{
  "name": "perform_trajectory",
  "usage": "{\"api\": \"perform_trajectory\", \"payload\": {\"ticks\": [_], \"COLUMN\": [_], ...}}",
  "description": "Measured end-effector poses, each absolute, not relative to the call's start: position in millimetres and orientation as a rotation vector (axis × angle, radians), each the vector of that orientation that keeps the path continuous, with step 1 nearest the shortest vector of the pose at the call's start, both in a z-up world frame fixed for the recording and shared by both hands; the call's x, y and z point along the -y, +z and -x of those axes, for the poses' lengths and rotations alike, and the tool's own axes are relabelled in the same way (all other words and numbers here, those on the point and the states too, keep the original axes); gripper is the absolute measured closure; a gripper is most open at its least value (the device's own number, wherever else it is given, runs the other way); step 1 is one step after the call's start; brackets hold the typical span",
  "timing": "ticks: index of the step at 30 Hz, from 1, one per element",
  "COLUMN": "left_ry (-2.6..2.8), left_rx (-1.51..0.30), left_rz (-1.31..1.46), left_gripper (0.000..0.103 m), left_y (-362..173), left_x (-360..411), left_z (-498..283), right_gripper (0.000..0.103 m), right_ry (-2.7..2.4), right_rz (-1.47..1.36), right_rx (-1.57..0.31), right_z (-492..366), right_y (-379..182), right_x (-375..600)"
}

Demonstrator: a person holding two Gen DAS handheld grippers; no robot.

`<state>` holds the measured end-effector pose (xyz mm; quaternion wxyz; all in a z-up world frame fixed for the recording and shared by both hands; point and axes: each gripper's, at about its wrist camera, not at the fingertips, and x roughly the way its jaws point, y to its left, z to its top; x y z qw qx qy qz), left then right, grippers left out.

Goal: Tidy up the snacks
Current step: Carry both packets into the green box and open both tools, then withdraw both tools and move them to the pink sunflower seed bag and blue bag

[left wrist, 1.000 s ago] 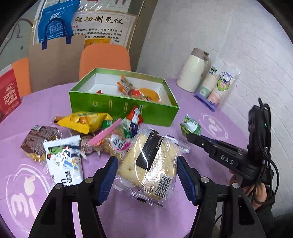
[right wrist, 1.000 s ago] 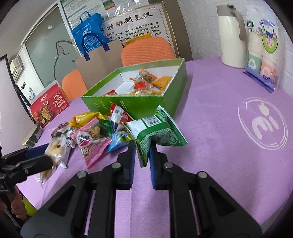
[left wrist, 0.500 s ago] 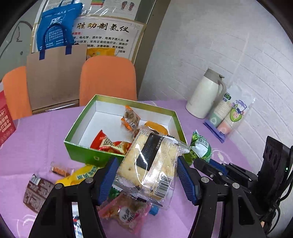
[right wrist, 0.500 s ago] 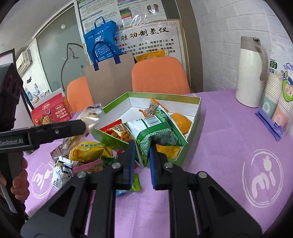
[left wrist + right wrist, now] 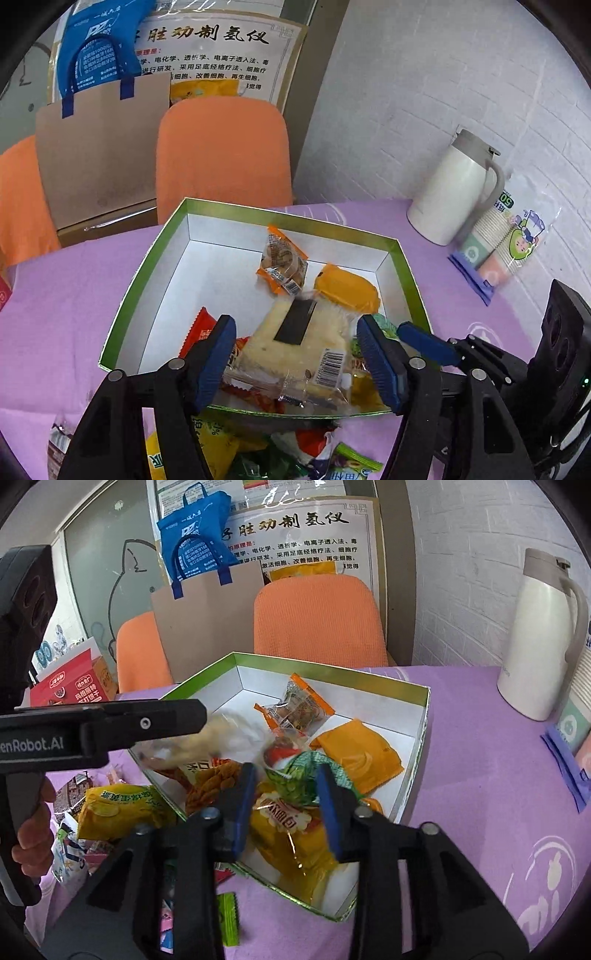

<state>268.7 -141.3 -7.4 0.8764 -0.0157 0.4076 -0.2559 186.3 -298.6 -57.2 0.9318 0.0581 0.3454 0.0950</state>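
Left gripper [image 5: 295,354] is spread wide over the green box [image 5: 406,273], cracker pack [image 5: 299,347] sitting loose between its pads. Right gripper [image 5: 288,805] is parted too, green snack bag [image 5: 303,779] lying in the box between its fingers.

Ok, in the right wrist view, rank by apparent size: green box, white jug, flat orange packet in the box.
1. green box
2. white jug
3. flat orange packet
The jug sits farther back, so its true size is unsure.
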Motion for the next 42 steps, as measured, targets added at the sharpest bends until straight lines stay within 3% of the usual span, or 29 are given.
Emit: {"api": "perform_trajectory", "payload": {"ticks": [1, 2, 5, 8, 12, 23, 32, 42], "left_ry": [-0.525, -0.518, -0.500, -0.465, -0.439, -0.404, -0.366, -0.334], "left_rx": [-0.857, -0.857, -0.858, -0.843, -0.821, -0.737, -0.665, -0.666], "left_rz": [0.040, 0.053, 0.083, 0.067, 0.052, 0.027, 0.055, 0.156], "left_gripper": [0.013, 0.010, 0.003, 0.003, 0.003, 0.000, 0.000, 0.000], "left_y": [-9.0, -9.9, -11.4, -9.4, -1.6, 24.8, 33.6, 3.9], "left_x": [139.8, 137.8, 133.7, 132.1, 126.6, 107.2, 73.1, 2.9], "left_z": [-269.1, -268.9, -265.5, -259.5, -243.9, -179.4, -121.8, -67.4], "right_gripper": [0.043, 0.032, 0.019, 0.015, 0.001, 0.001, 0.001, 0.001], "right_ry": [0.195, 0.195, 0.178, 0.168, 0.150, 0.167, 0.201, 0.256], "right_rz": [-0.110, -0.101, -0.105, -0.127, -0.131, -0.125, -0.252, -0.248], "right_rx": [-0.691, -0.676, -0.669, -0.681, -0.671, -0.608, -0.585, -0.809], "right_z": [-184.6, -183.0, -180.0, -173.5, -157.3, -98.2, -61.9, -55.9], "right_y": [-56.1, -55.2, -56.4, -57.4, -49.6, -23.6, -35.1, -76.0], "right_x": [298.4, 298.5, 301.7, 306.8, 309.8, 300.2, 298.4, 262.8]}}
